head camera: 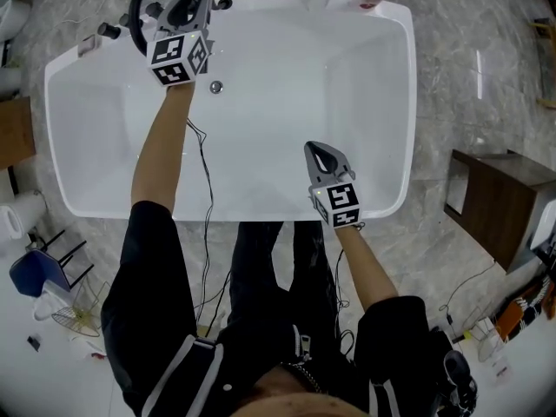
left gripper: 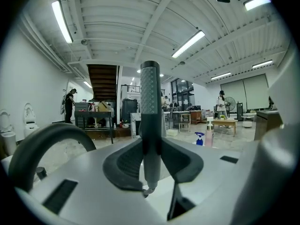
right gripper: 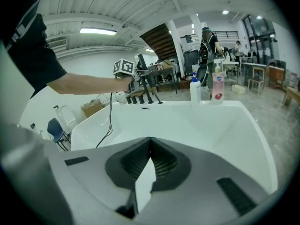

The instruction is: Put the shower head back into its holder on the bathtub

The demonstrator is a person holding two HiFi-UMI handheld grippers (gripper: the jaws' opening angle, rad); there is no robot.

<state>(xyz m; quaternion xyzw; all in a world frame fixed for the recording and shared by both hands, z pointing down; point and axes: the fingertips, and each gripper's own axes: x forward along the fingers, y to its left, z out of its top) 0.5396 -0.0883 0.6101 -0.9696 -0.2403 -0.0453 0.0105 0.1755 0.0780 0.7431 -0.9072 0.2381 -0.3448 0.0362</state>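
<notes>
Nearest, a person in black stands at the tub's (head camera: 54, 137) near rim. R gripper (head camera: 318, 153) hangs just over that rim, pointing into the basin, jaws clenched tight w/ nothing btwn them. A cable (head camera: 206, 172) runs along the L forearm over the white basin. Drain (head camera: 216, 86) sits toward the far-left end. Beyond it, L gripper (head camera: 185, 5) is at the far-left corner, jaws clamped on the shower head (left gripper: 150, 97), a grey wand held upright. Black hose (head camera: 135, 9) loops beside it, taps (right gripper: 139, 96) close by. Can't tell if it's in a holder. Spray bottle (right gripper: 195, 90) & pink bottle (right gripper: 218, 86) stand on the far rim.
</notes>
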